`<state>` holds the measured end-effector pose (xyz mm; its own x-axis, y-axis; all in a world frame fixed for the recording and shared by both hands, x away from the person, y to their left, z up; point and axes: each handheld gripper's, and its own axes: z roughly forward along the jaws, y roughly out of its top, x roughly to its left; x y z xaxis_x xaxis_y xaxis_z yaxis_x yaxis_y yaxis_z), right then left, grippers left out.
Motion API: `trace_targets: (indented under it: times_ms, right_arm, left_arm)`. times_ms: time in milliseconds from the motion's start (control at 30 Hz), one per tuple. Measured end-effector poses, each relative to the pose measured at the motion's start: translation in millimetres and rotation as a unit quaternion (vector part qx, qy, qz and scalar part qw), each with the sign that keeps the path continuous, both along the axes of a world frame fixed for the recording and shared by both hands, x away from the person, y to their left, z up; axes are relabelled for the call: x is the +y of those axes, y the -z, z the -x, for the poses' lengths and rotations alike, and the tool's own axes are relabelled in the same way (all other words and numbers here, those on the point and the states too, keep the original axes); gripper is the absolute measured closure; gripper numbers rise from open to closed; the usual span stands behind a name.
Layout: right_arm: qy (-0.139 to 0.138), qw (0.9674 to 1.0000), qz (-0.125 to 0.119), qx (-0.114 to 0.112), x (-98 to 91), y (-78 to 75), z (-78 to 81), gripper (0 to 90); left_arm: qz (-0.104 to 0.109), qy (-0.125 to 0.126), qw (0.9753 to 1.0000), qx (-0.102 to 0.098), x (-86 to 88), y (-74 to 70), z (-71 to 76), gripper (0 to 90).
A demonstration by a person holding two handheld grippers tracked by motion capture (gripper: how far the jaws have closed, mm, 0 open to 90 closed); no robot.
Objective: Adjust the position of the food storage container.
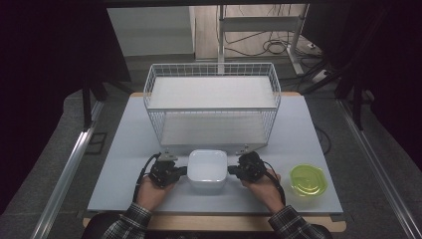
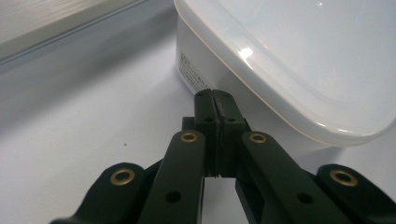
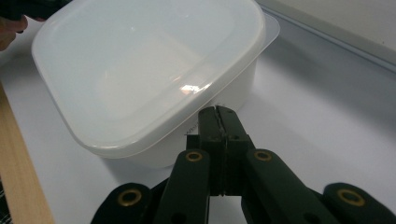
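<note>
Your left hand-held gripper (image 1: pixel 182 171) and right hand-held gripper (image 1: pixel 233 171), both clamped shut on nothing, flank the lidded white container (image 1: pixel 207 168) on the counter (image 1: pixel 124 164) before the wire basket (image 1: pixel 212 102), tips seemingly touching its sides.

In the left gripper view, the white container (image 2: pixel 289 70) runs off the top and right edges, and the print on its label (image 2: pixel 189 74) is too small to read. In the right gripper view, a dark shape with a bit of hand (image 3: pixel 14 25) at the upper left is cut by the frame. Whether either closed gripper's tips touch the container's wall cannot be told.
</note>
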<state>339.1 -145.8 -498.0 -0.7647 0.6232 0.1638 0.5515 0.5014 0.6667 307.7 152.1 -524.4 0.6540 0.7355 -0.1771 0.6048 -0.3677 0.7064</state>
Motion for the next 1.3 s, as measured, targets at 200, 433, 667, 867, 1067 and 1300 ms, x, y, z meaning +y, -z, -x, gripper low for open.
trace_targets:
  times_ms: [200,433,667,867,1067,1300]
  right_arm:
    - [0.007,1.0,0.002,0.003,-6.7,-1.1,4.6,90.0]
    - [0.005,0.9999,0.004,-0.012,-11.1,-3.7,7.5,89.8]
    - [0.027,0.9982,0.01,-0.052,-23.9,-10.3,11.9,78.6]
    - [0.04,0.997,-0.015,-0.065,-34.6,-15.3,21.5,59.4]
    - [0.042,0.9962,-0.04,-0.065,-38.5,-16.2,28.2,38.7]
    - [0.039,0.995,-0.06,-0.07,-43.7,-13.3,31.0,19.9]
  left_arm:
    - [0.003,0.01,0.9999,0.004,-5.9,0.9,5.3,89.7]
    - [0.015,0.006,0.9997,-0.017,4.9,-6.8,9.7,78.1]
    - [0.032,-0.009,0.9981,-0.052,29.9,-17.9,23.7,50.2]
    - [0.035,-0.001,0.9981,-0.052,35.1,-15.4,28.4,23.6]
    - [0.034,-0.033,0.997,-0.061,36.6,-12.0,32.3,6.7]
    - [0.016,-0.027,0.9939,-0.106,42.8,-7.7,32.9,2.3]
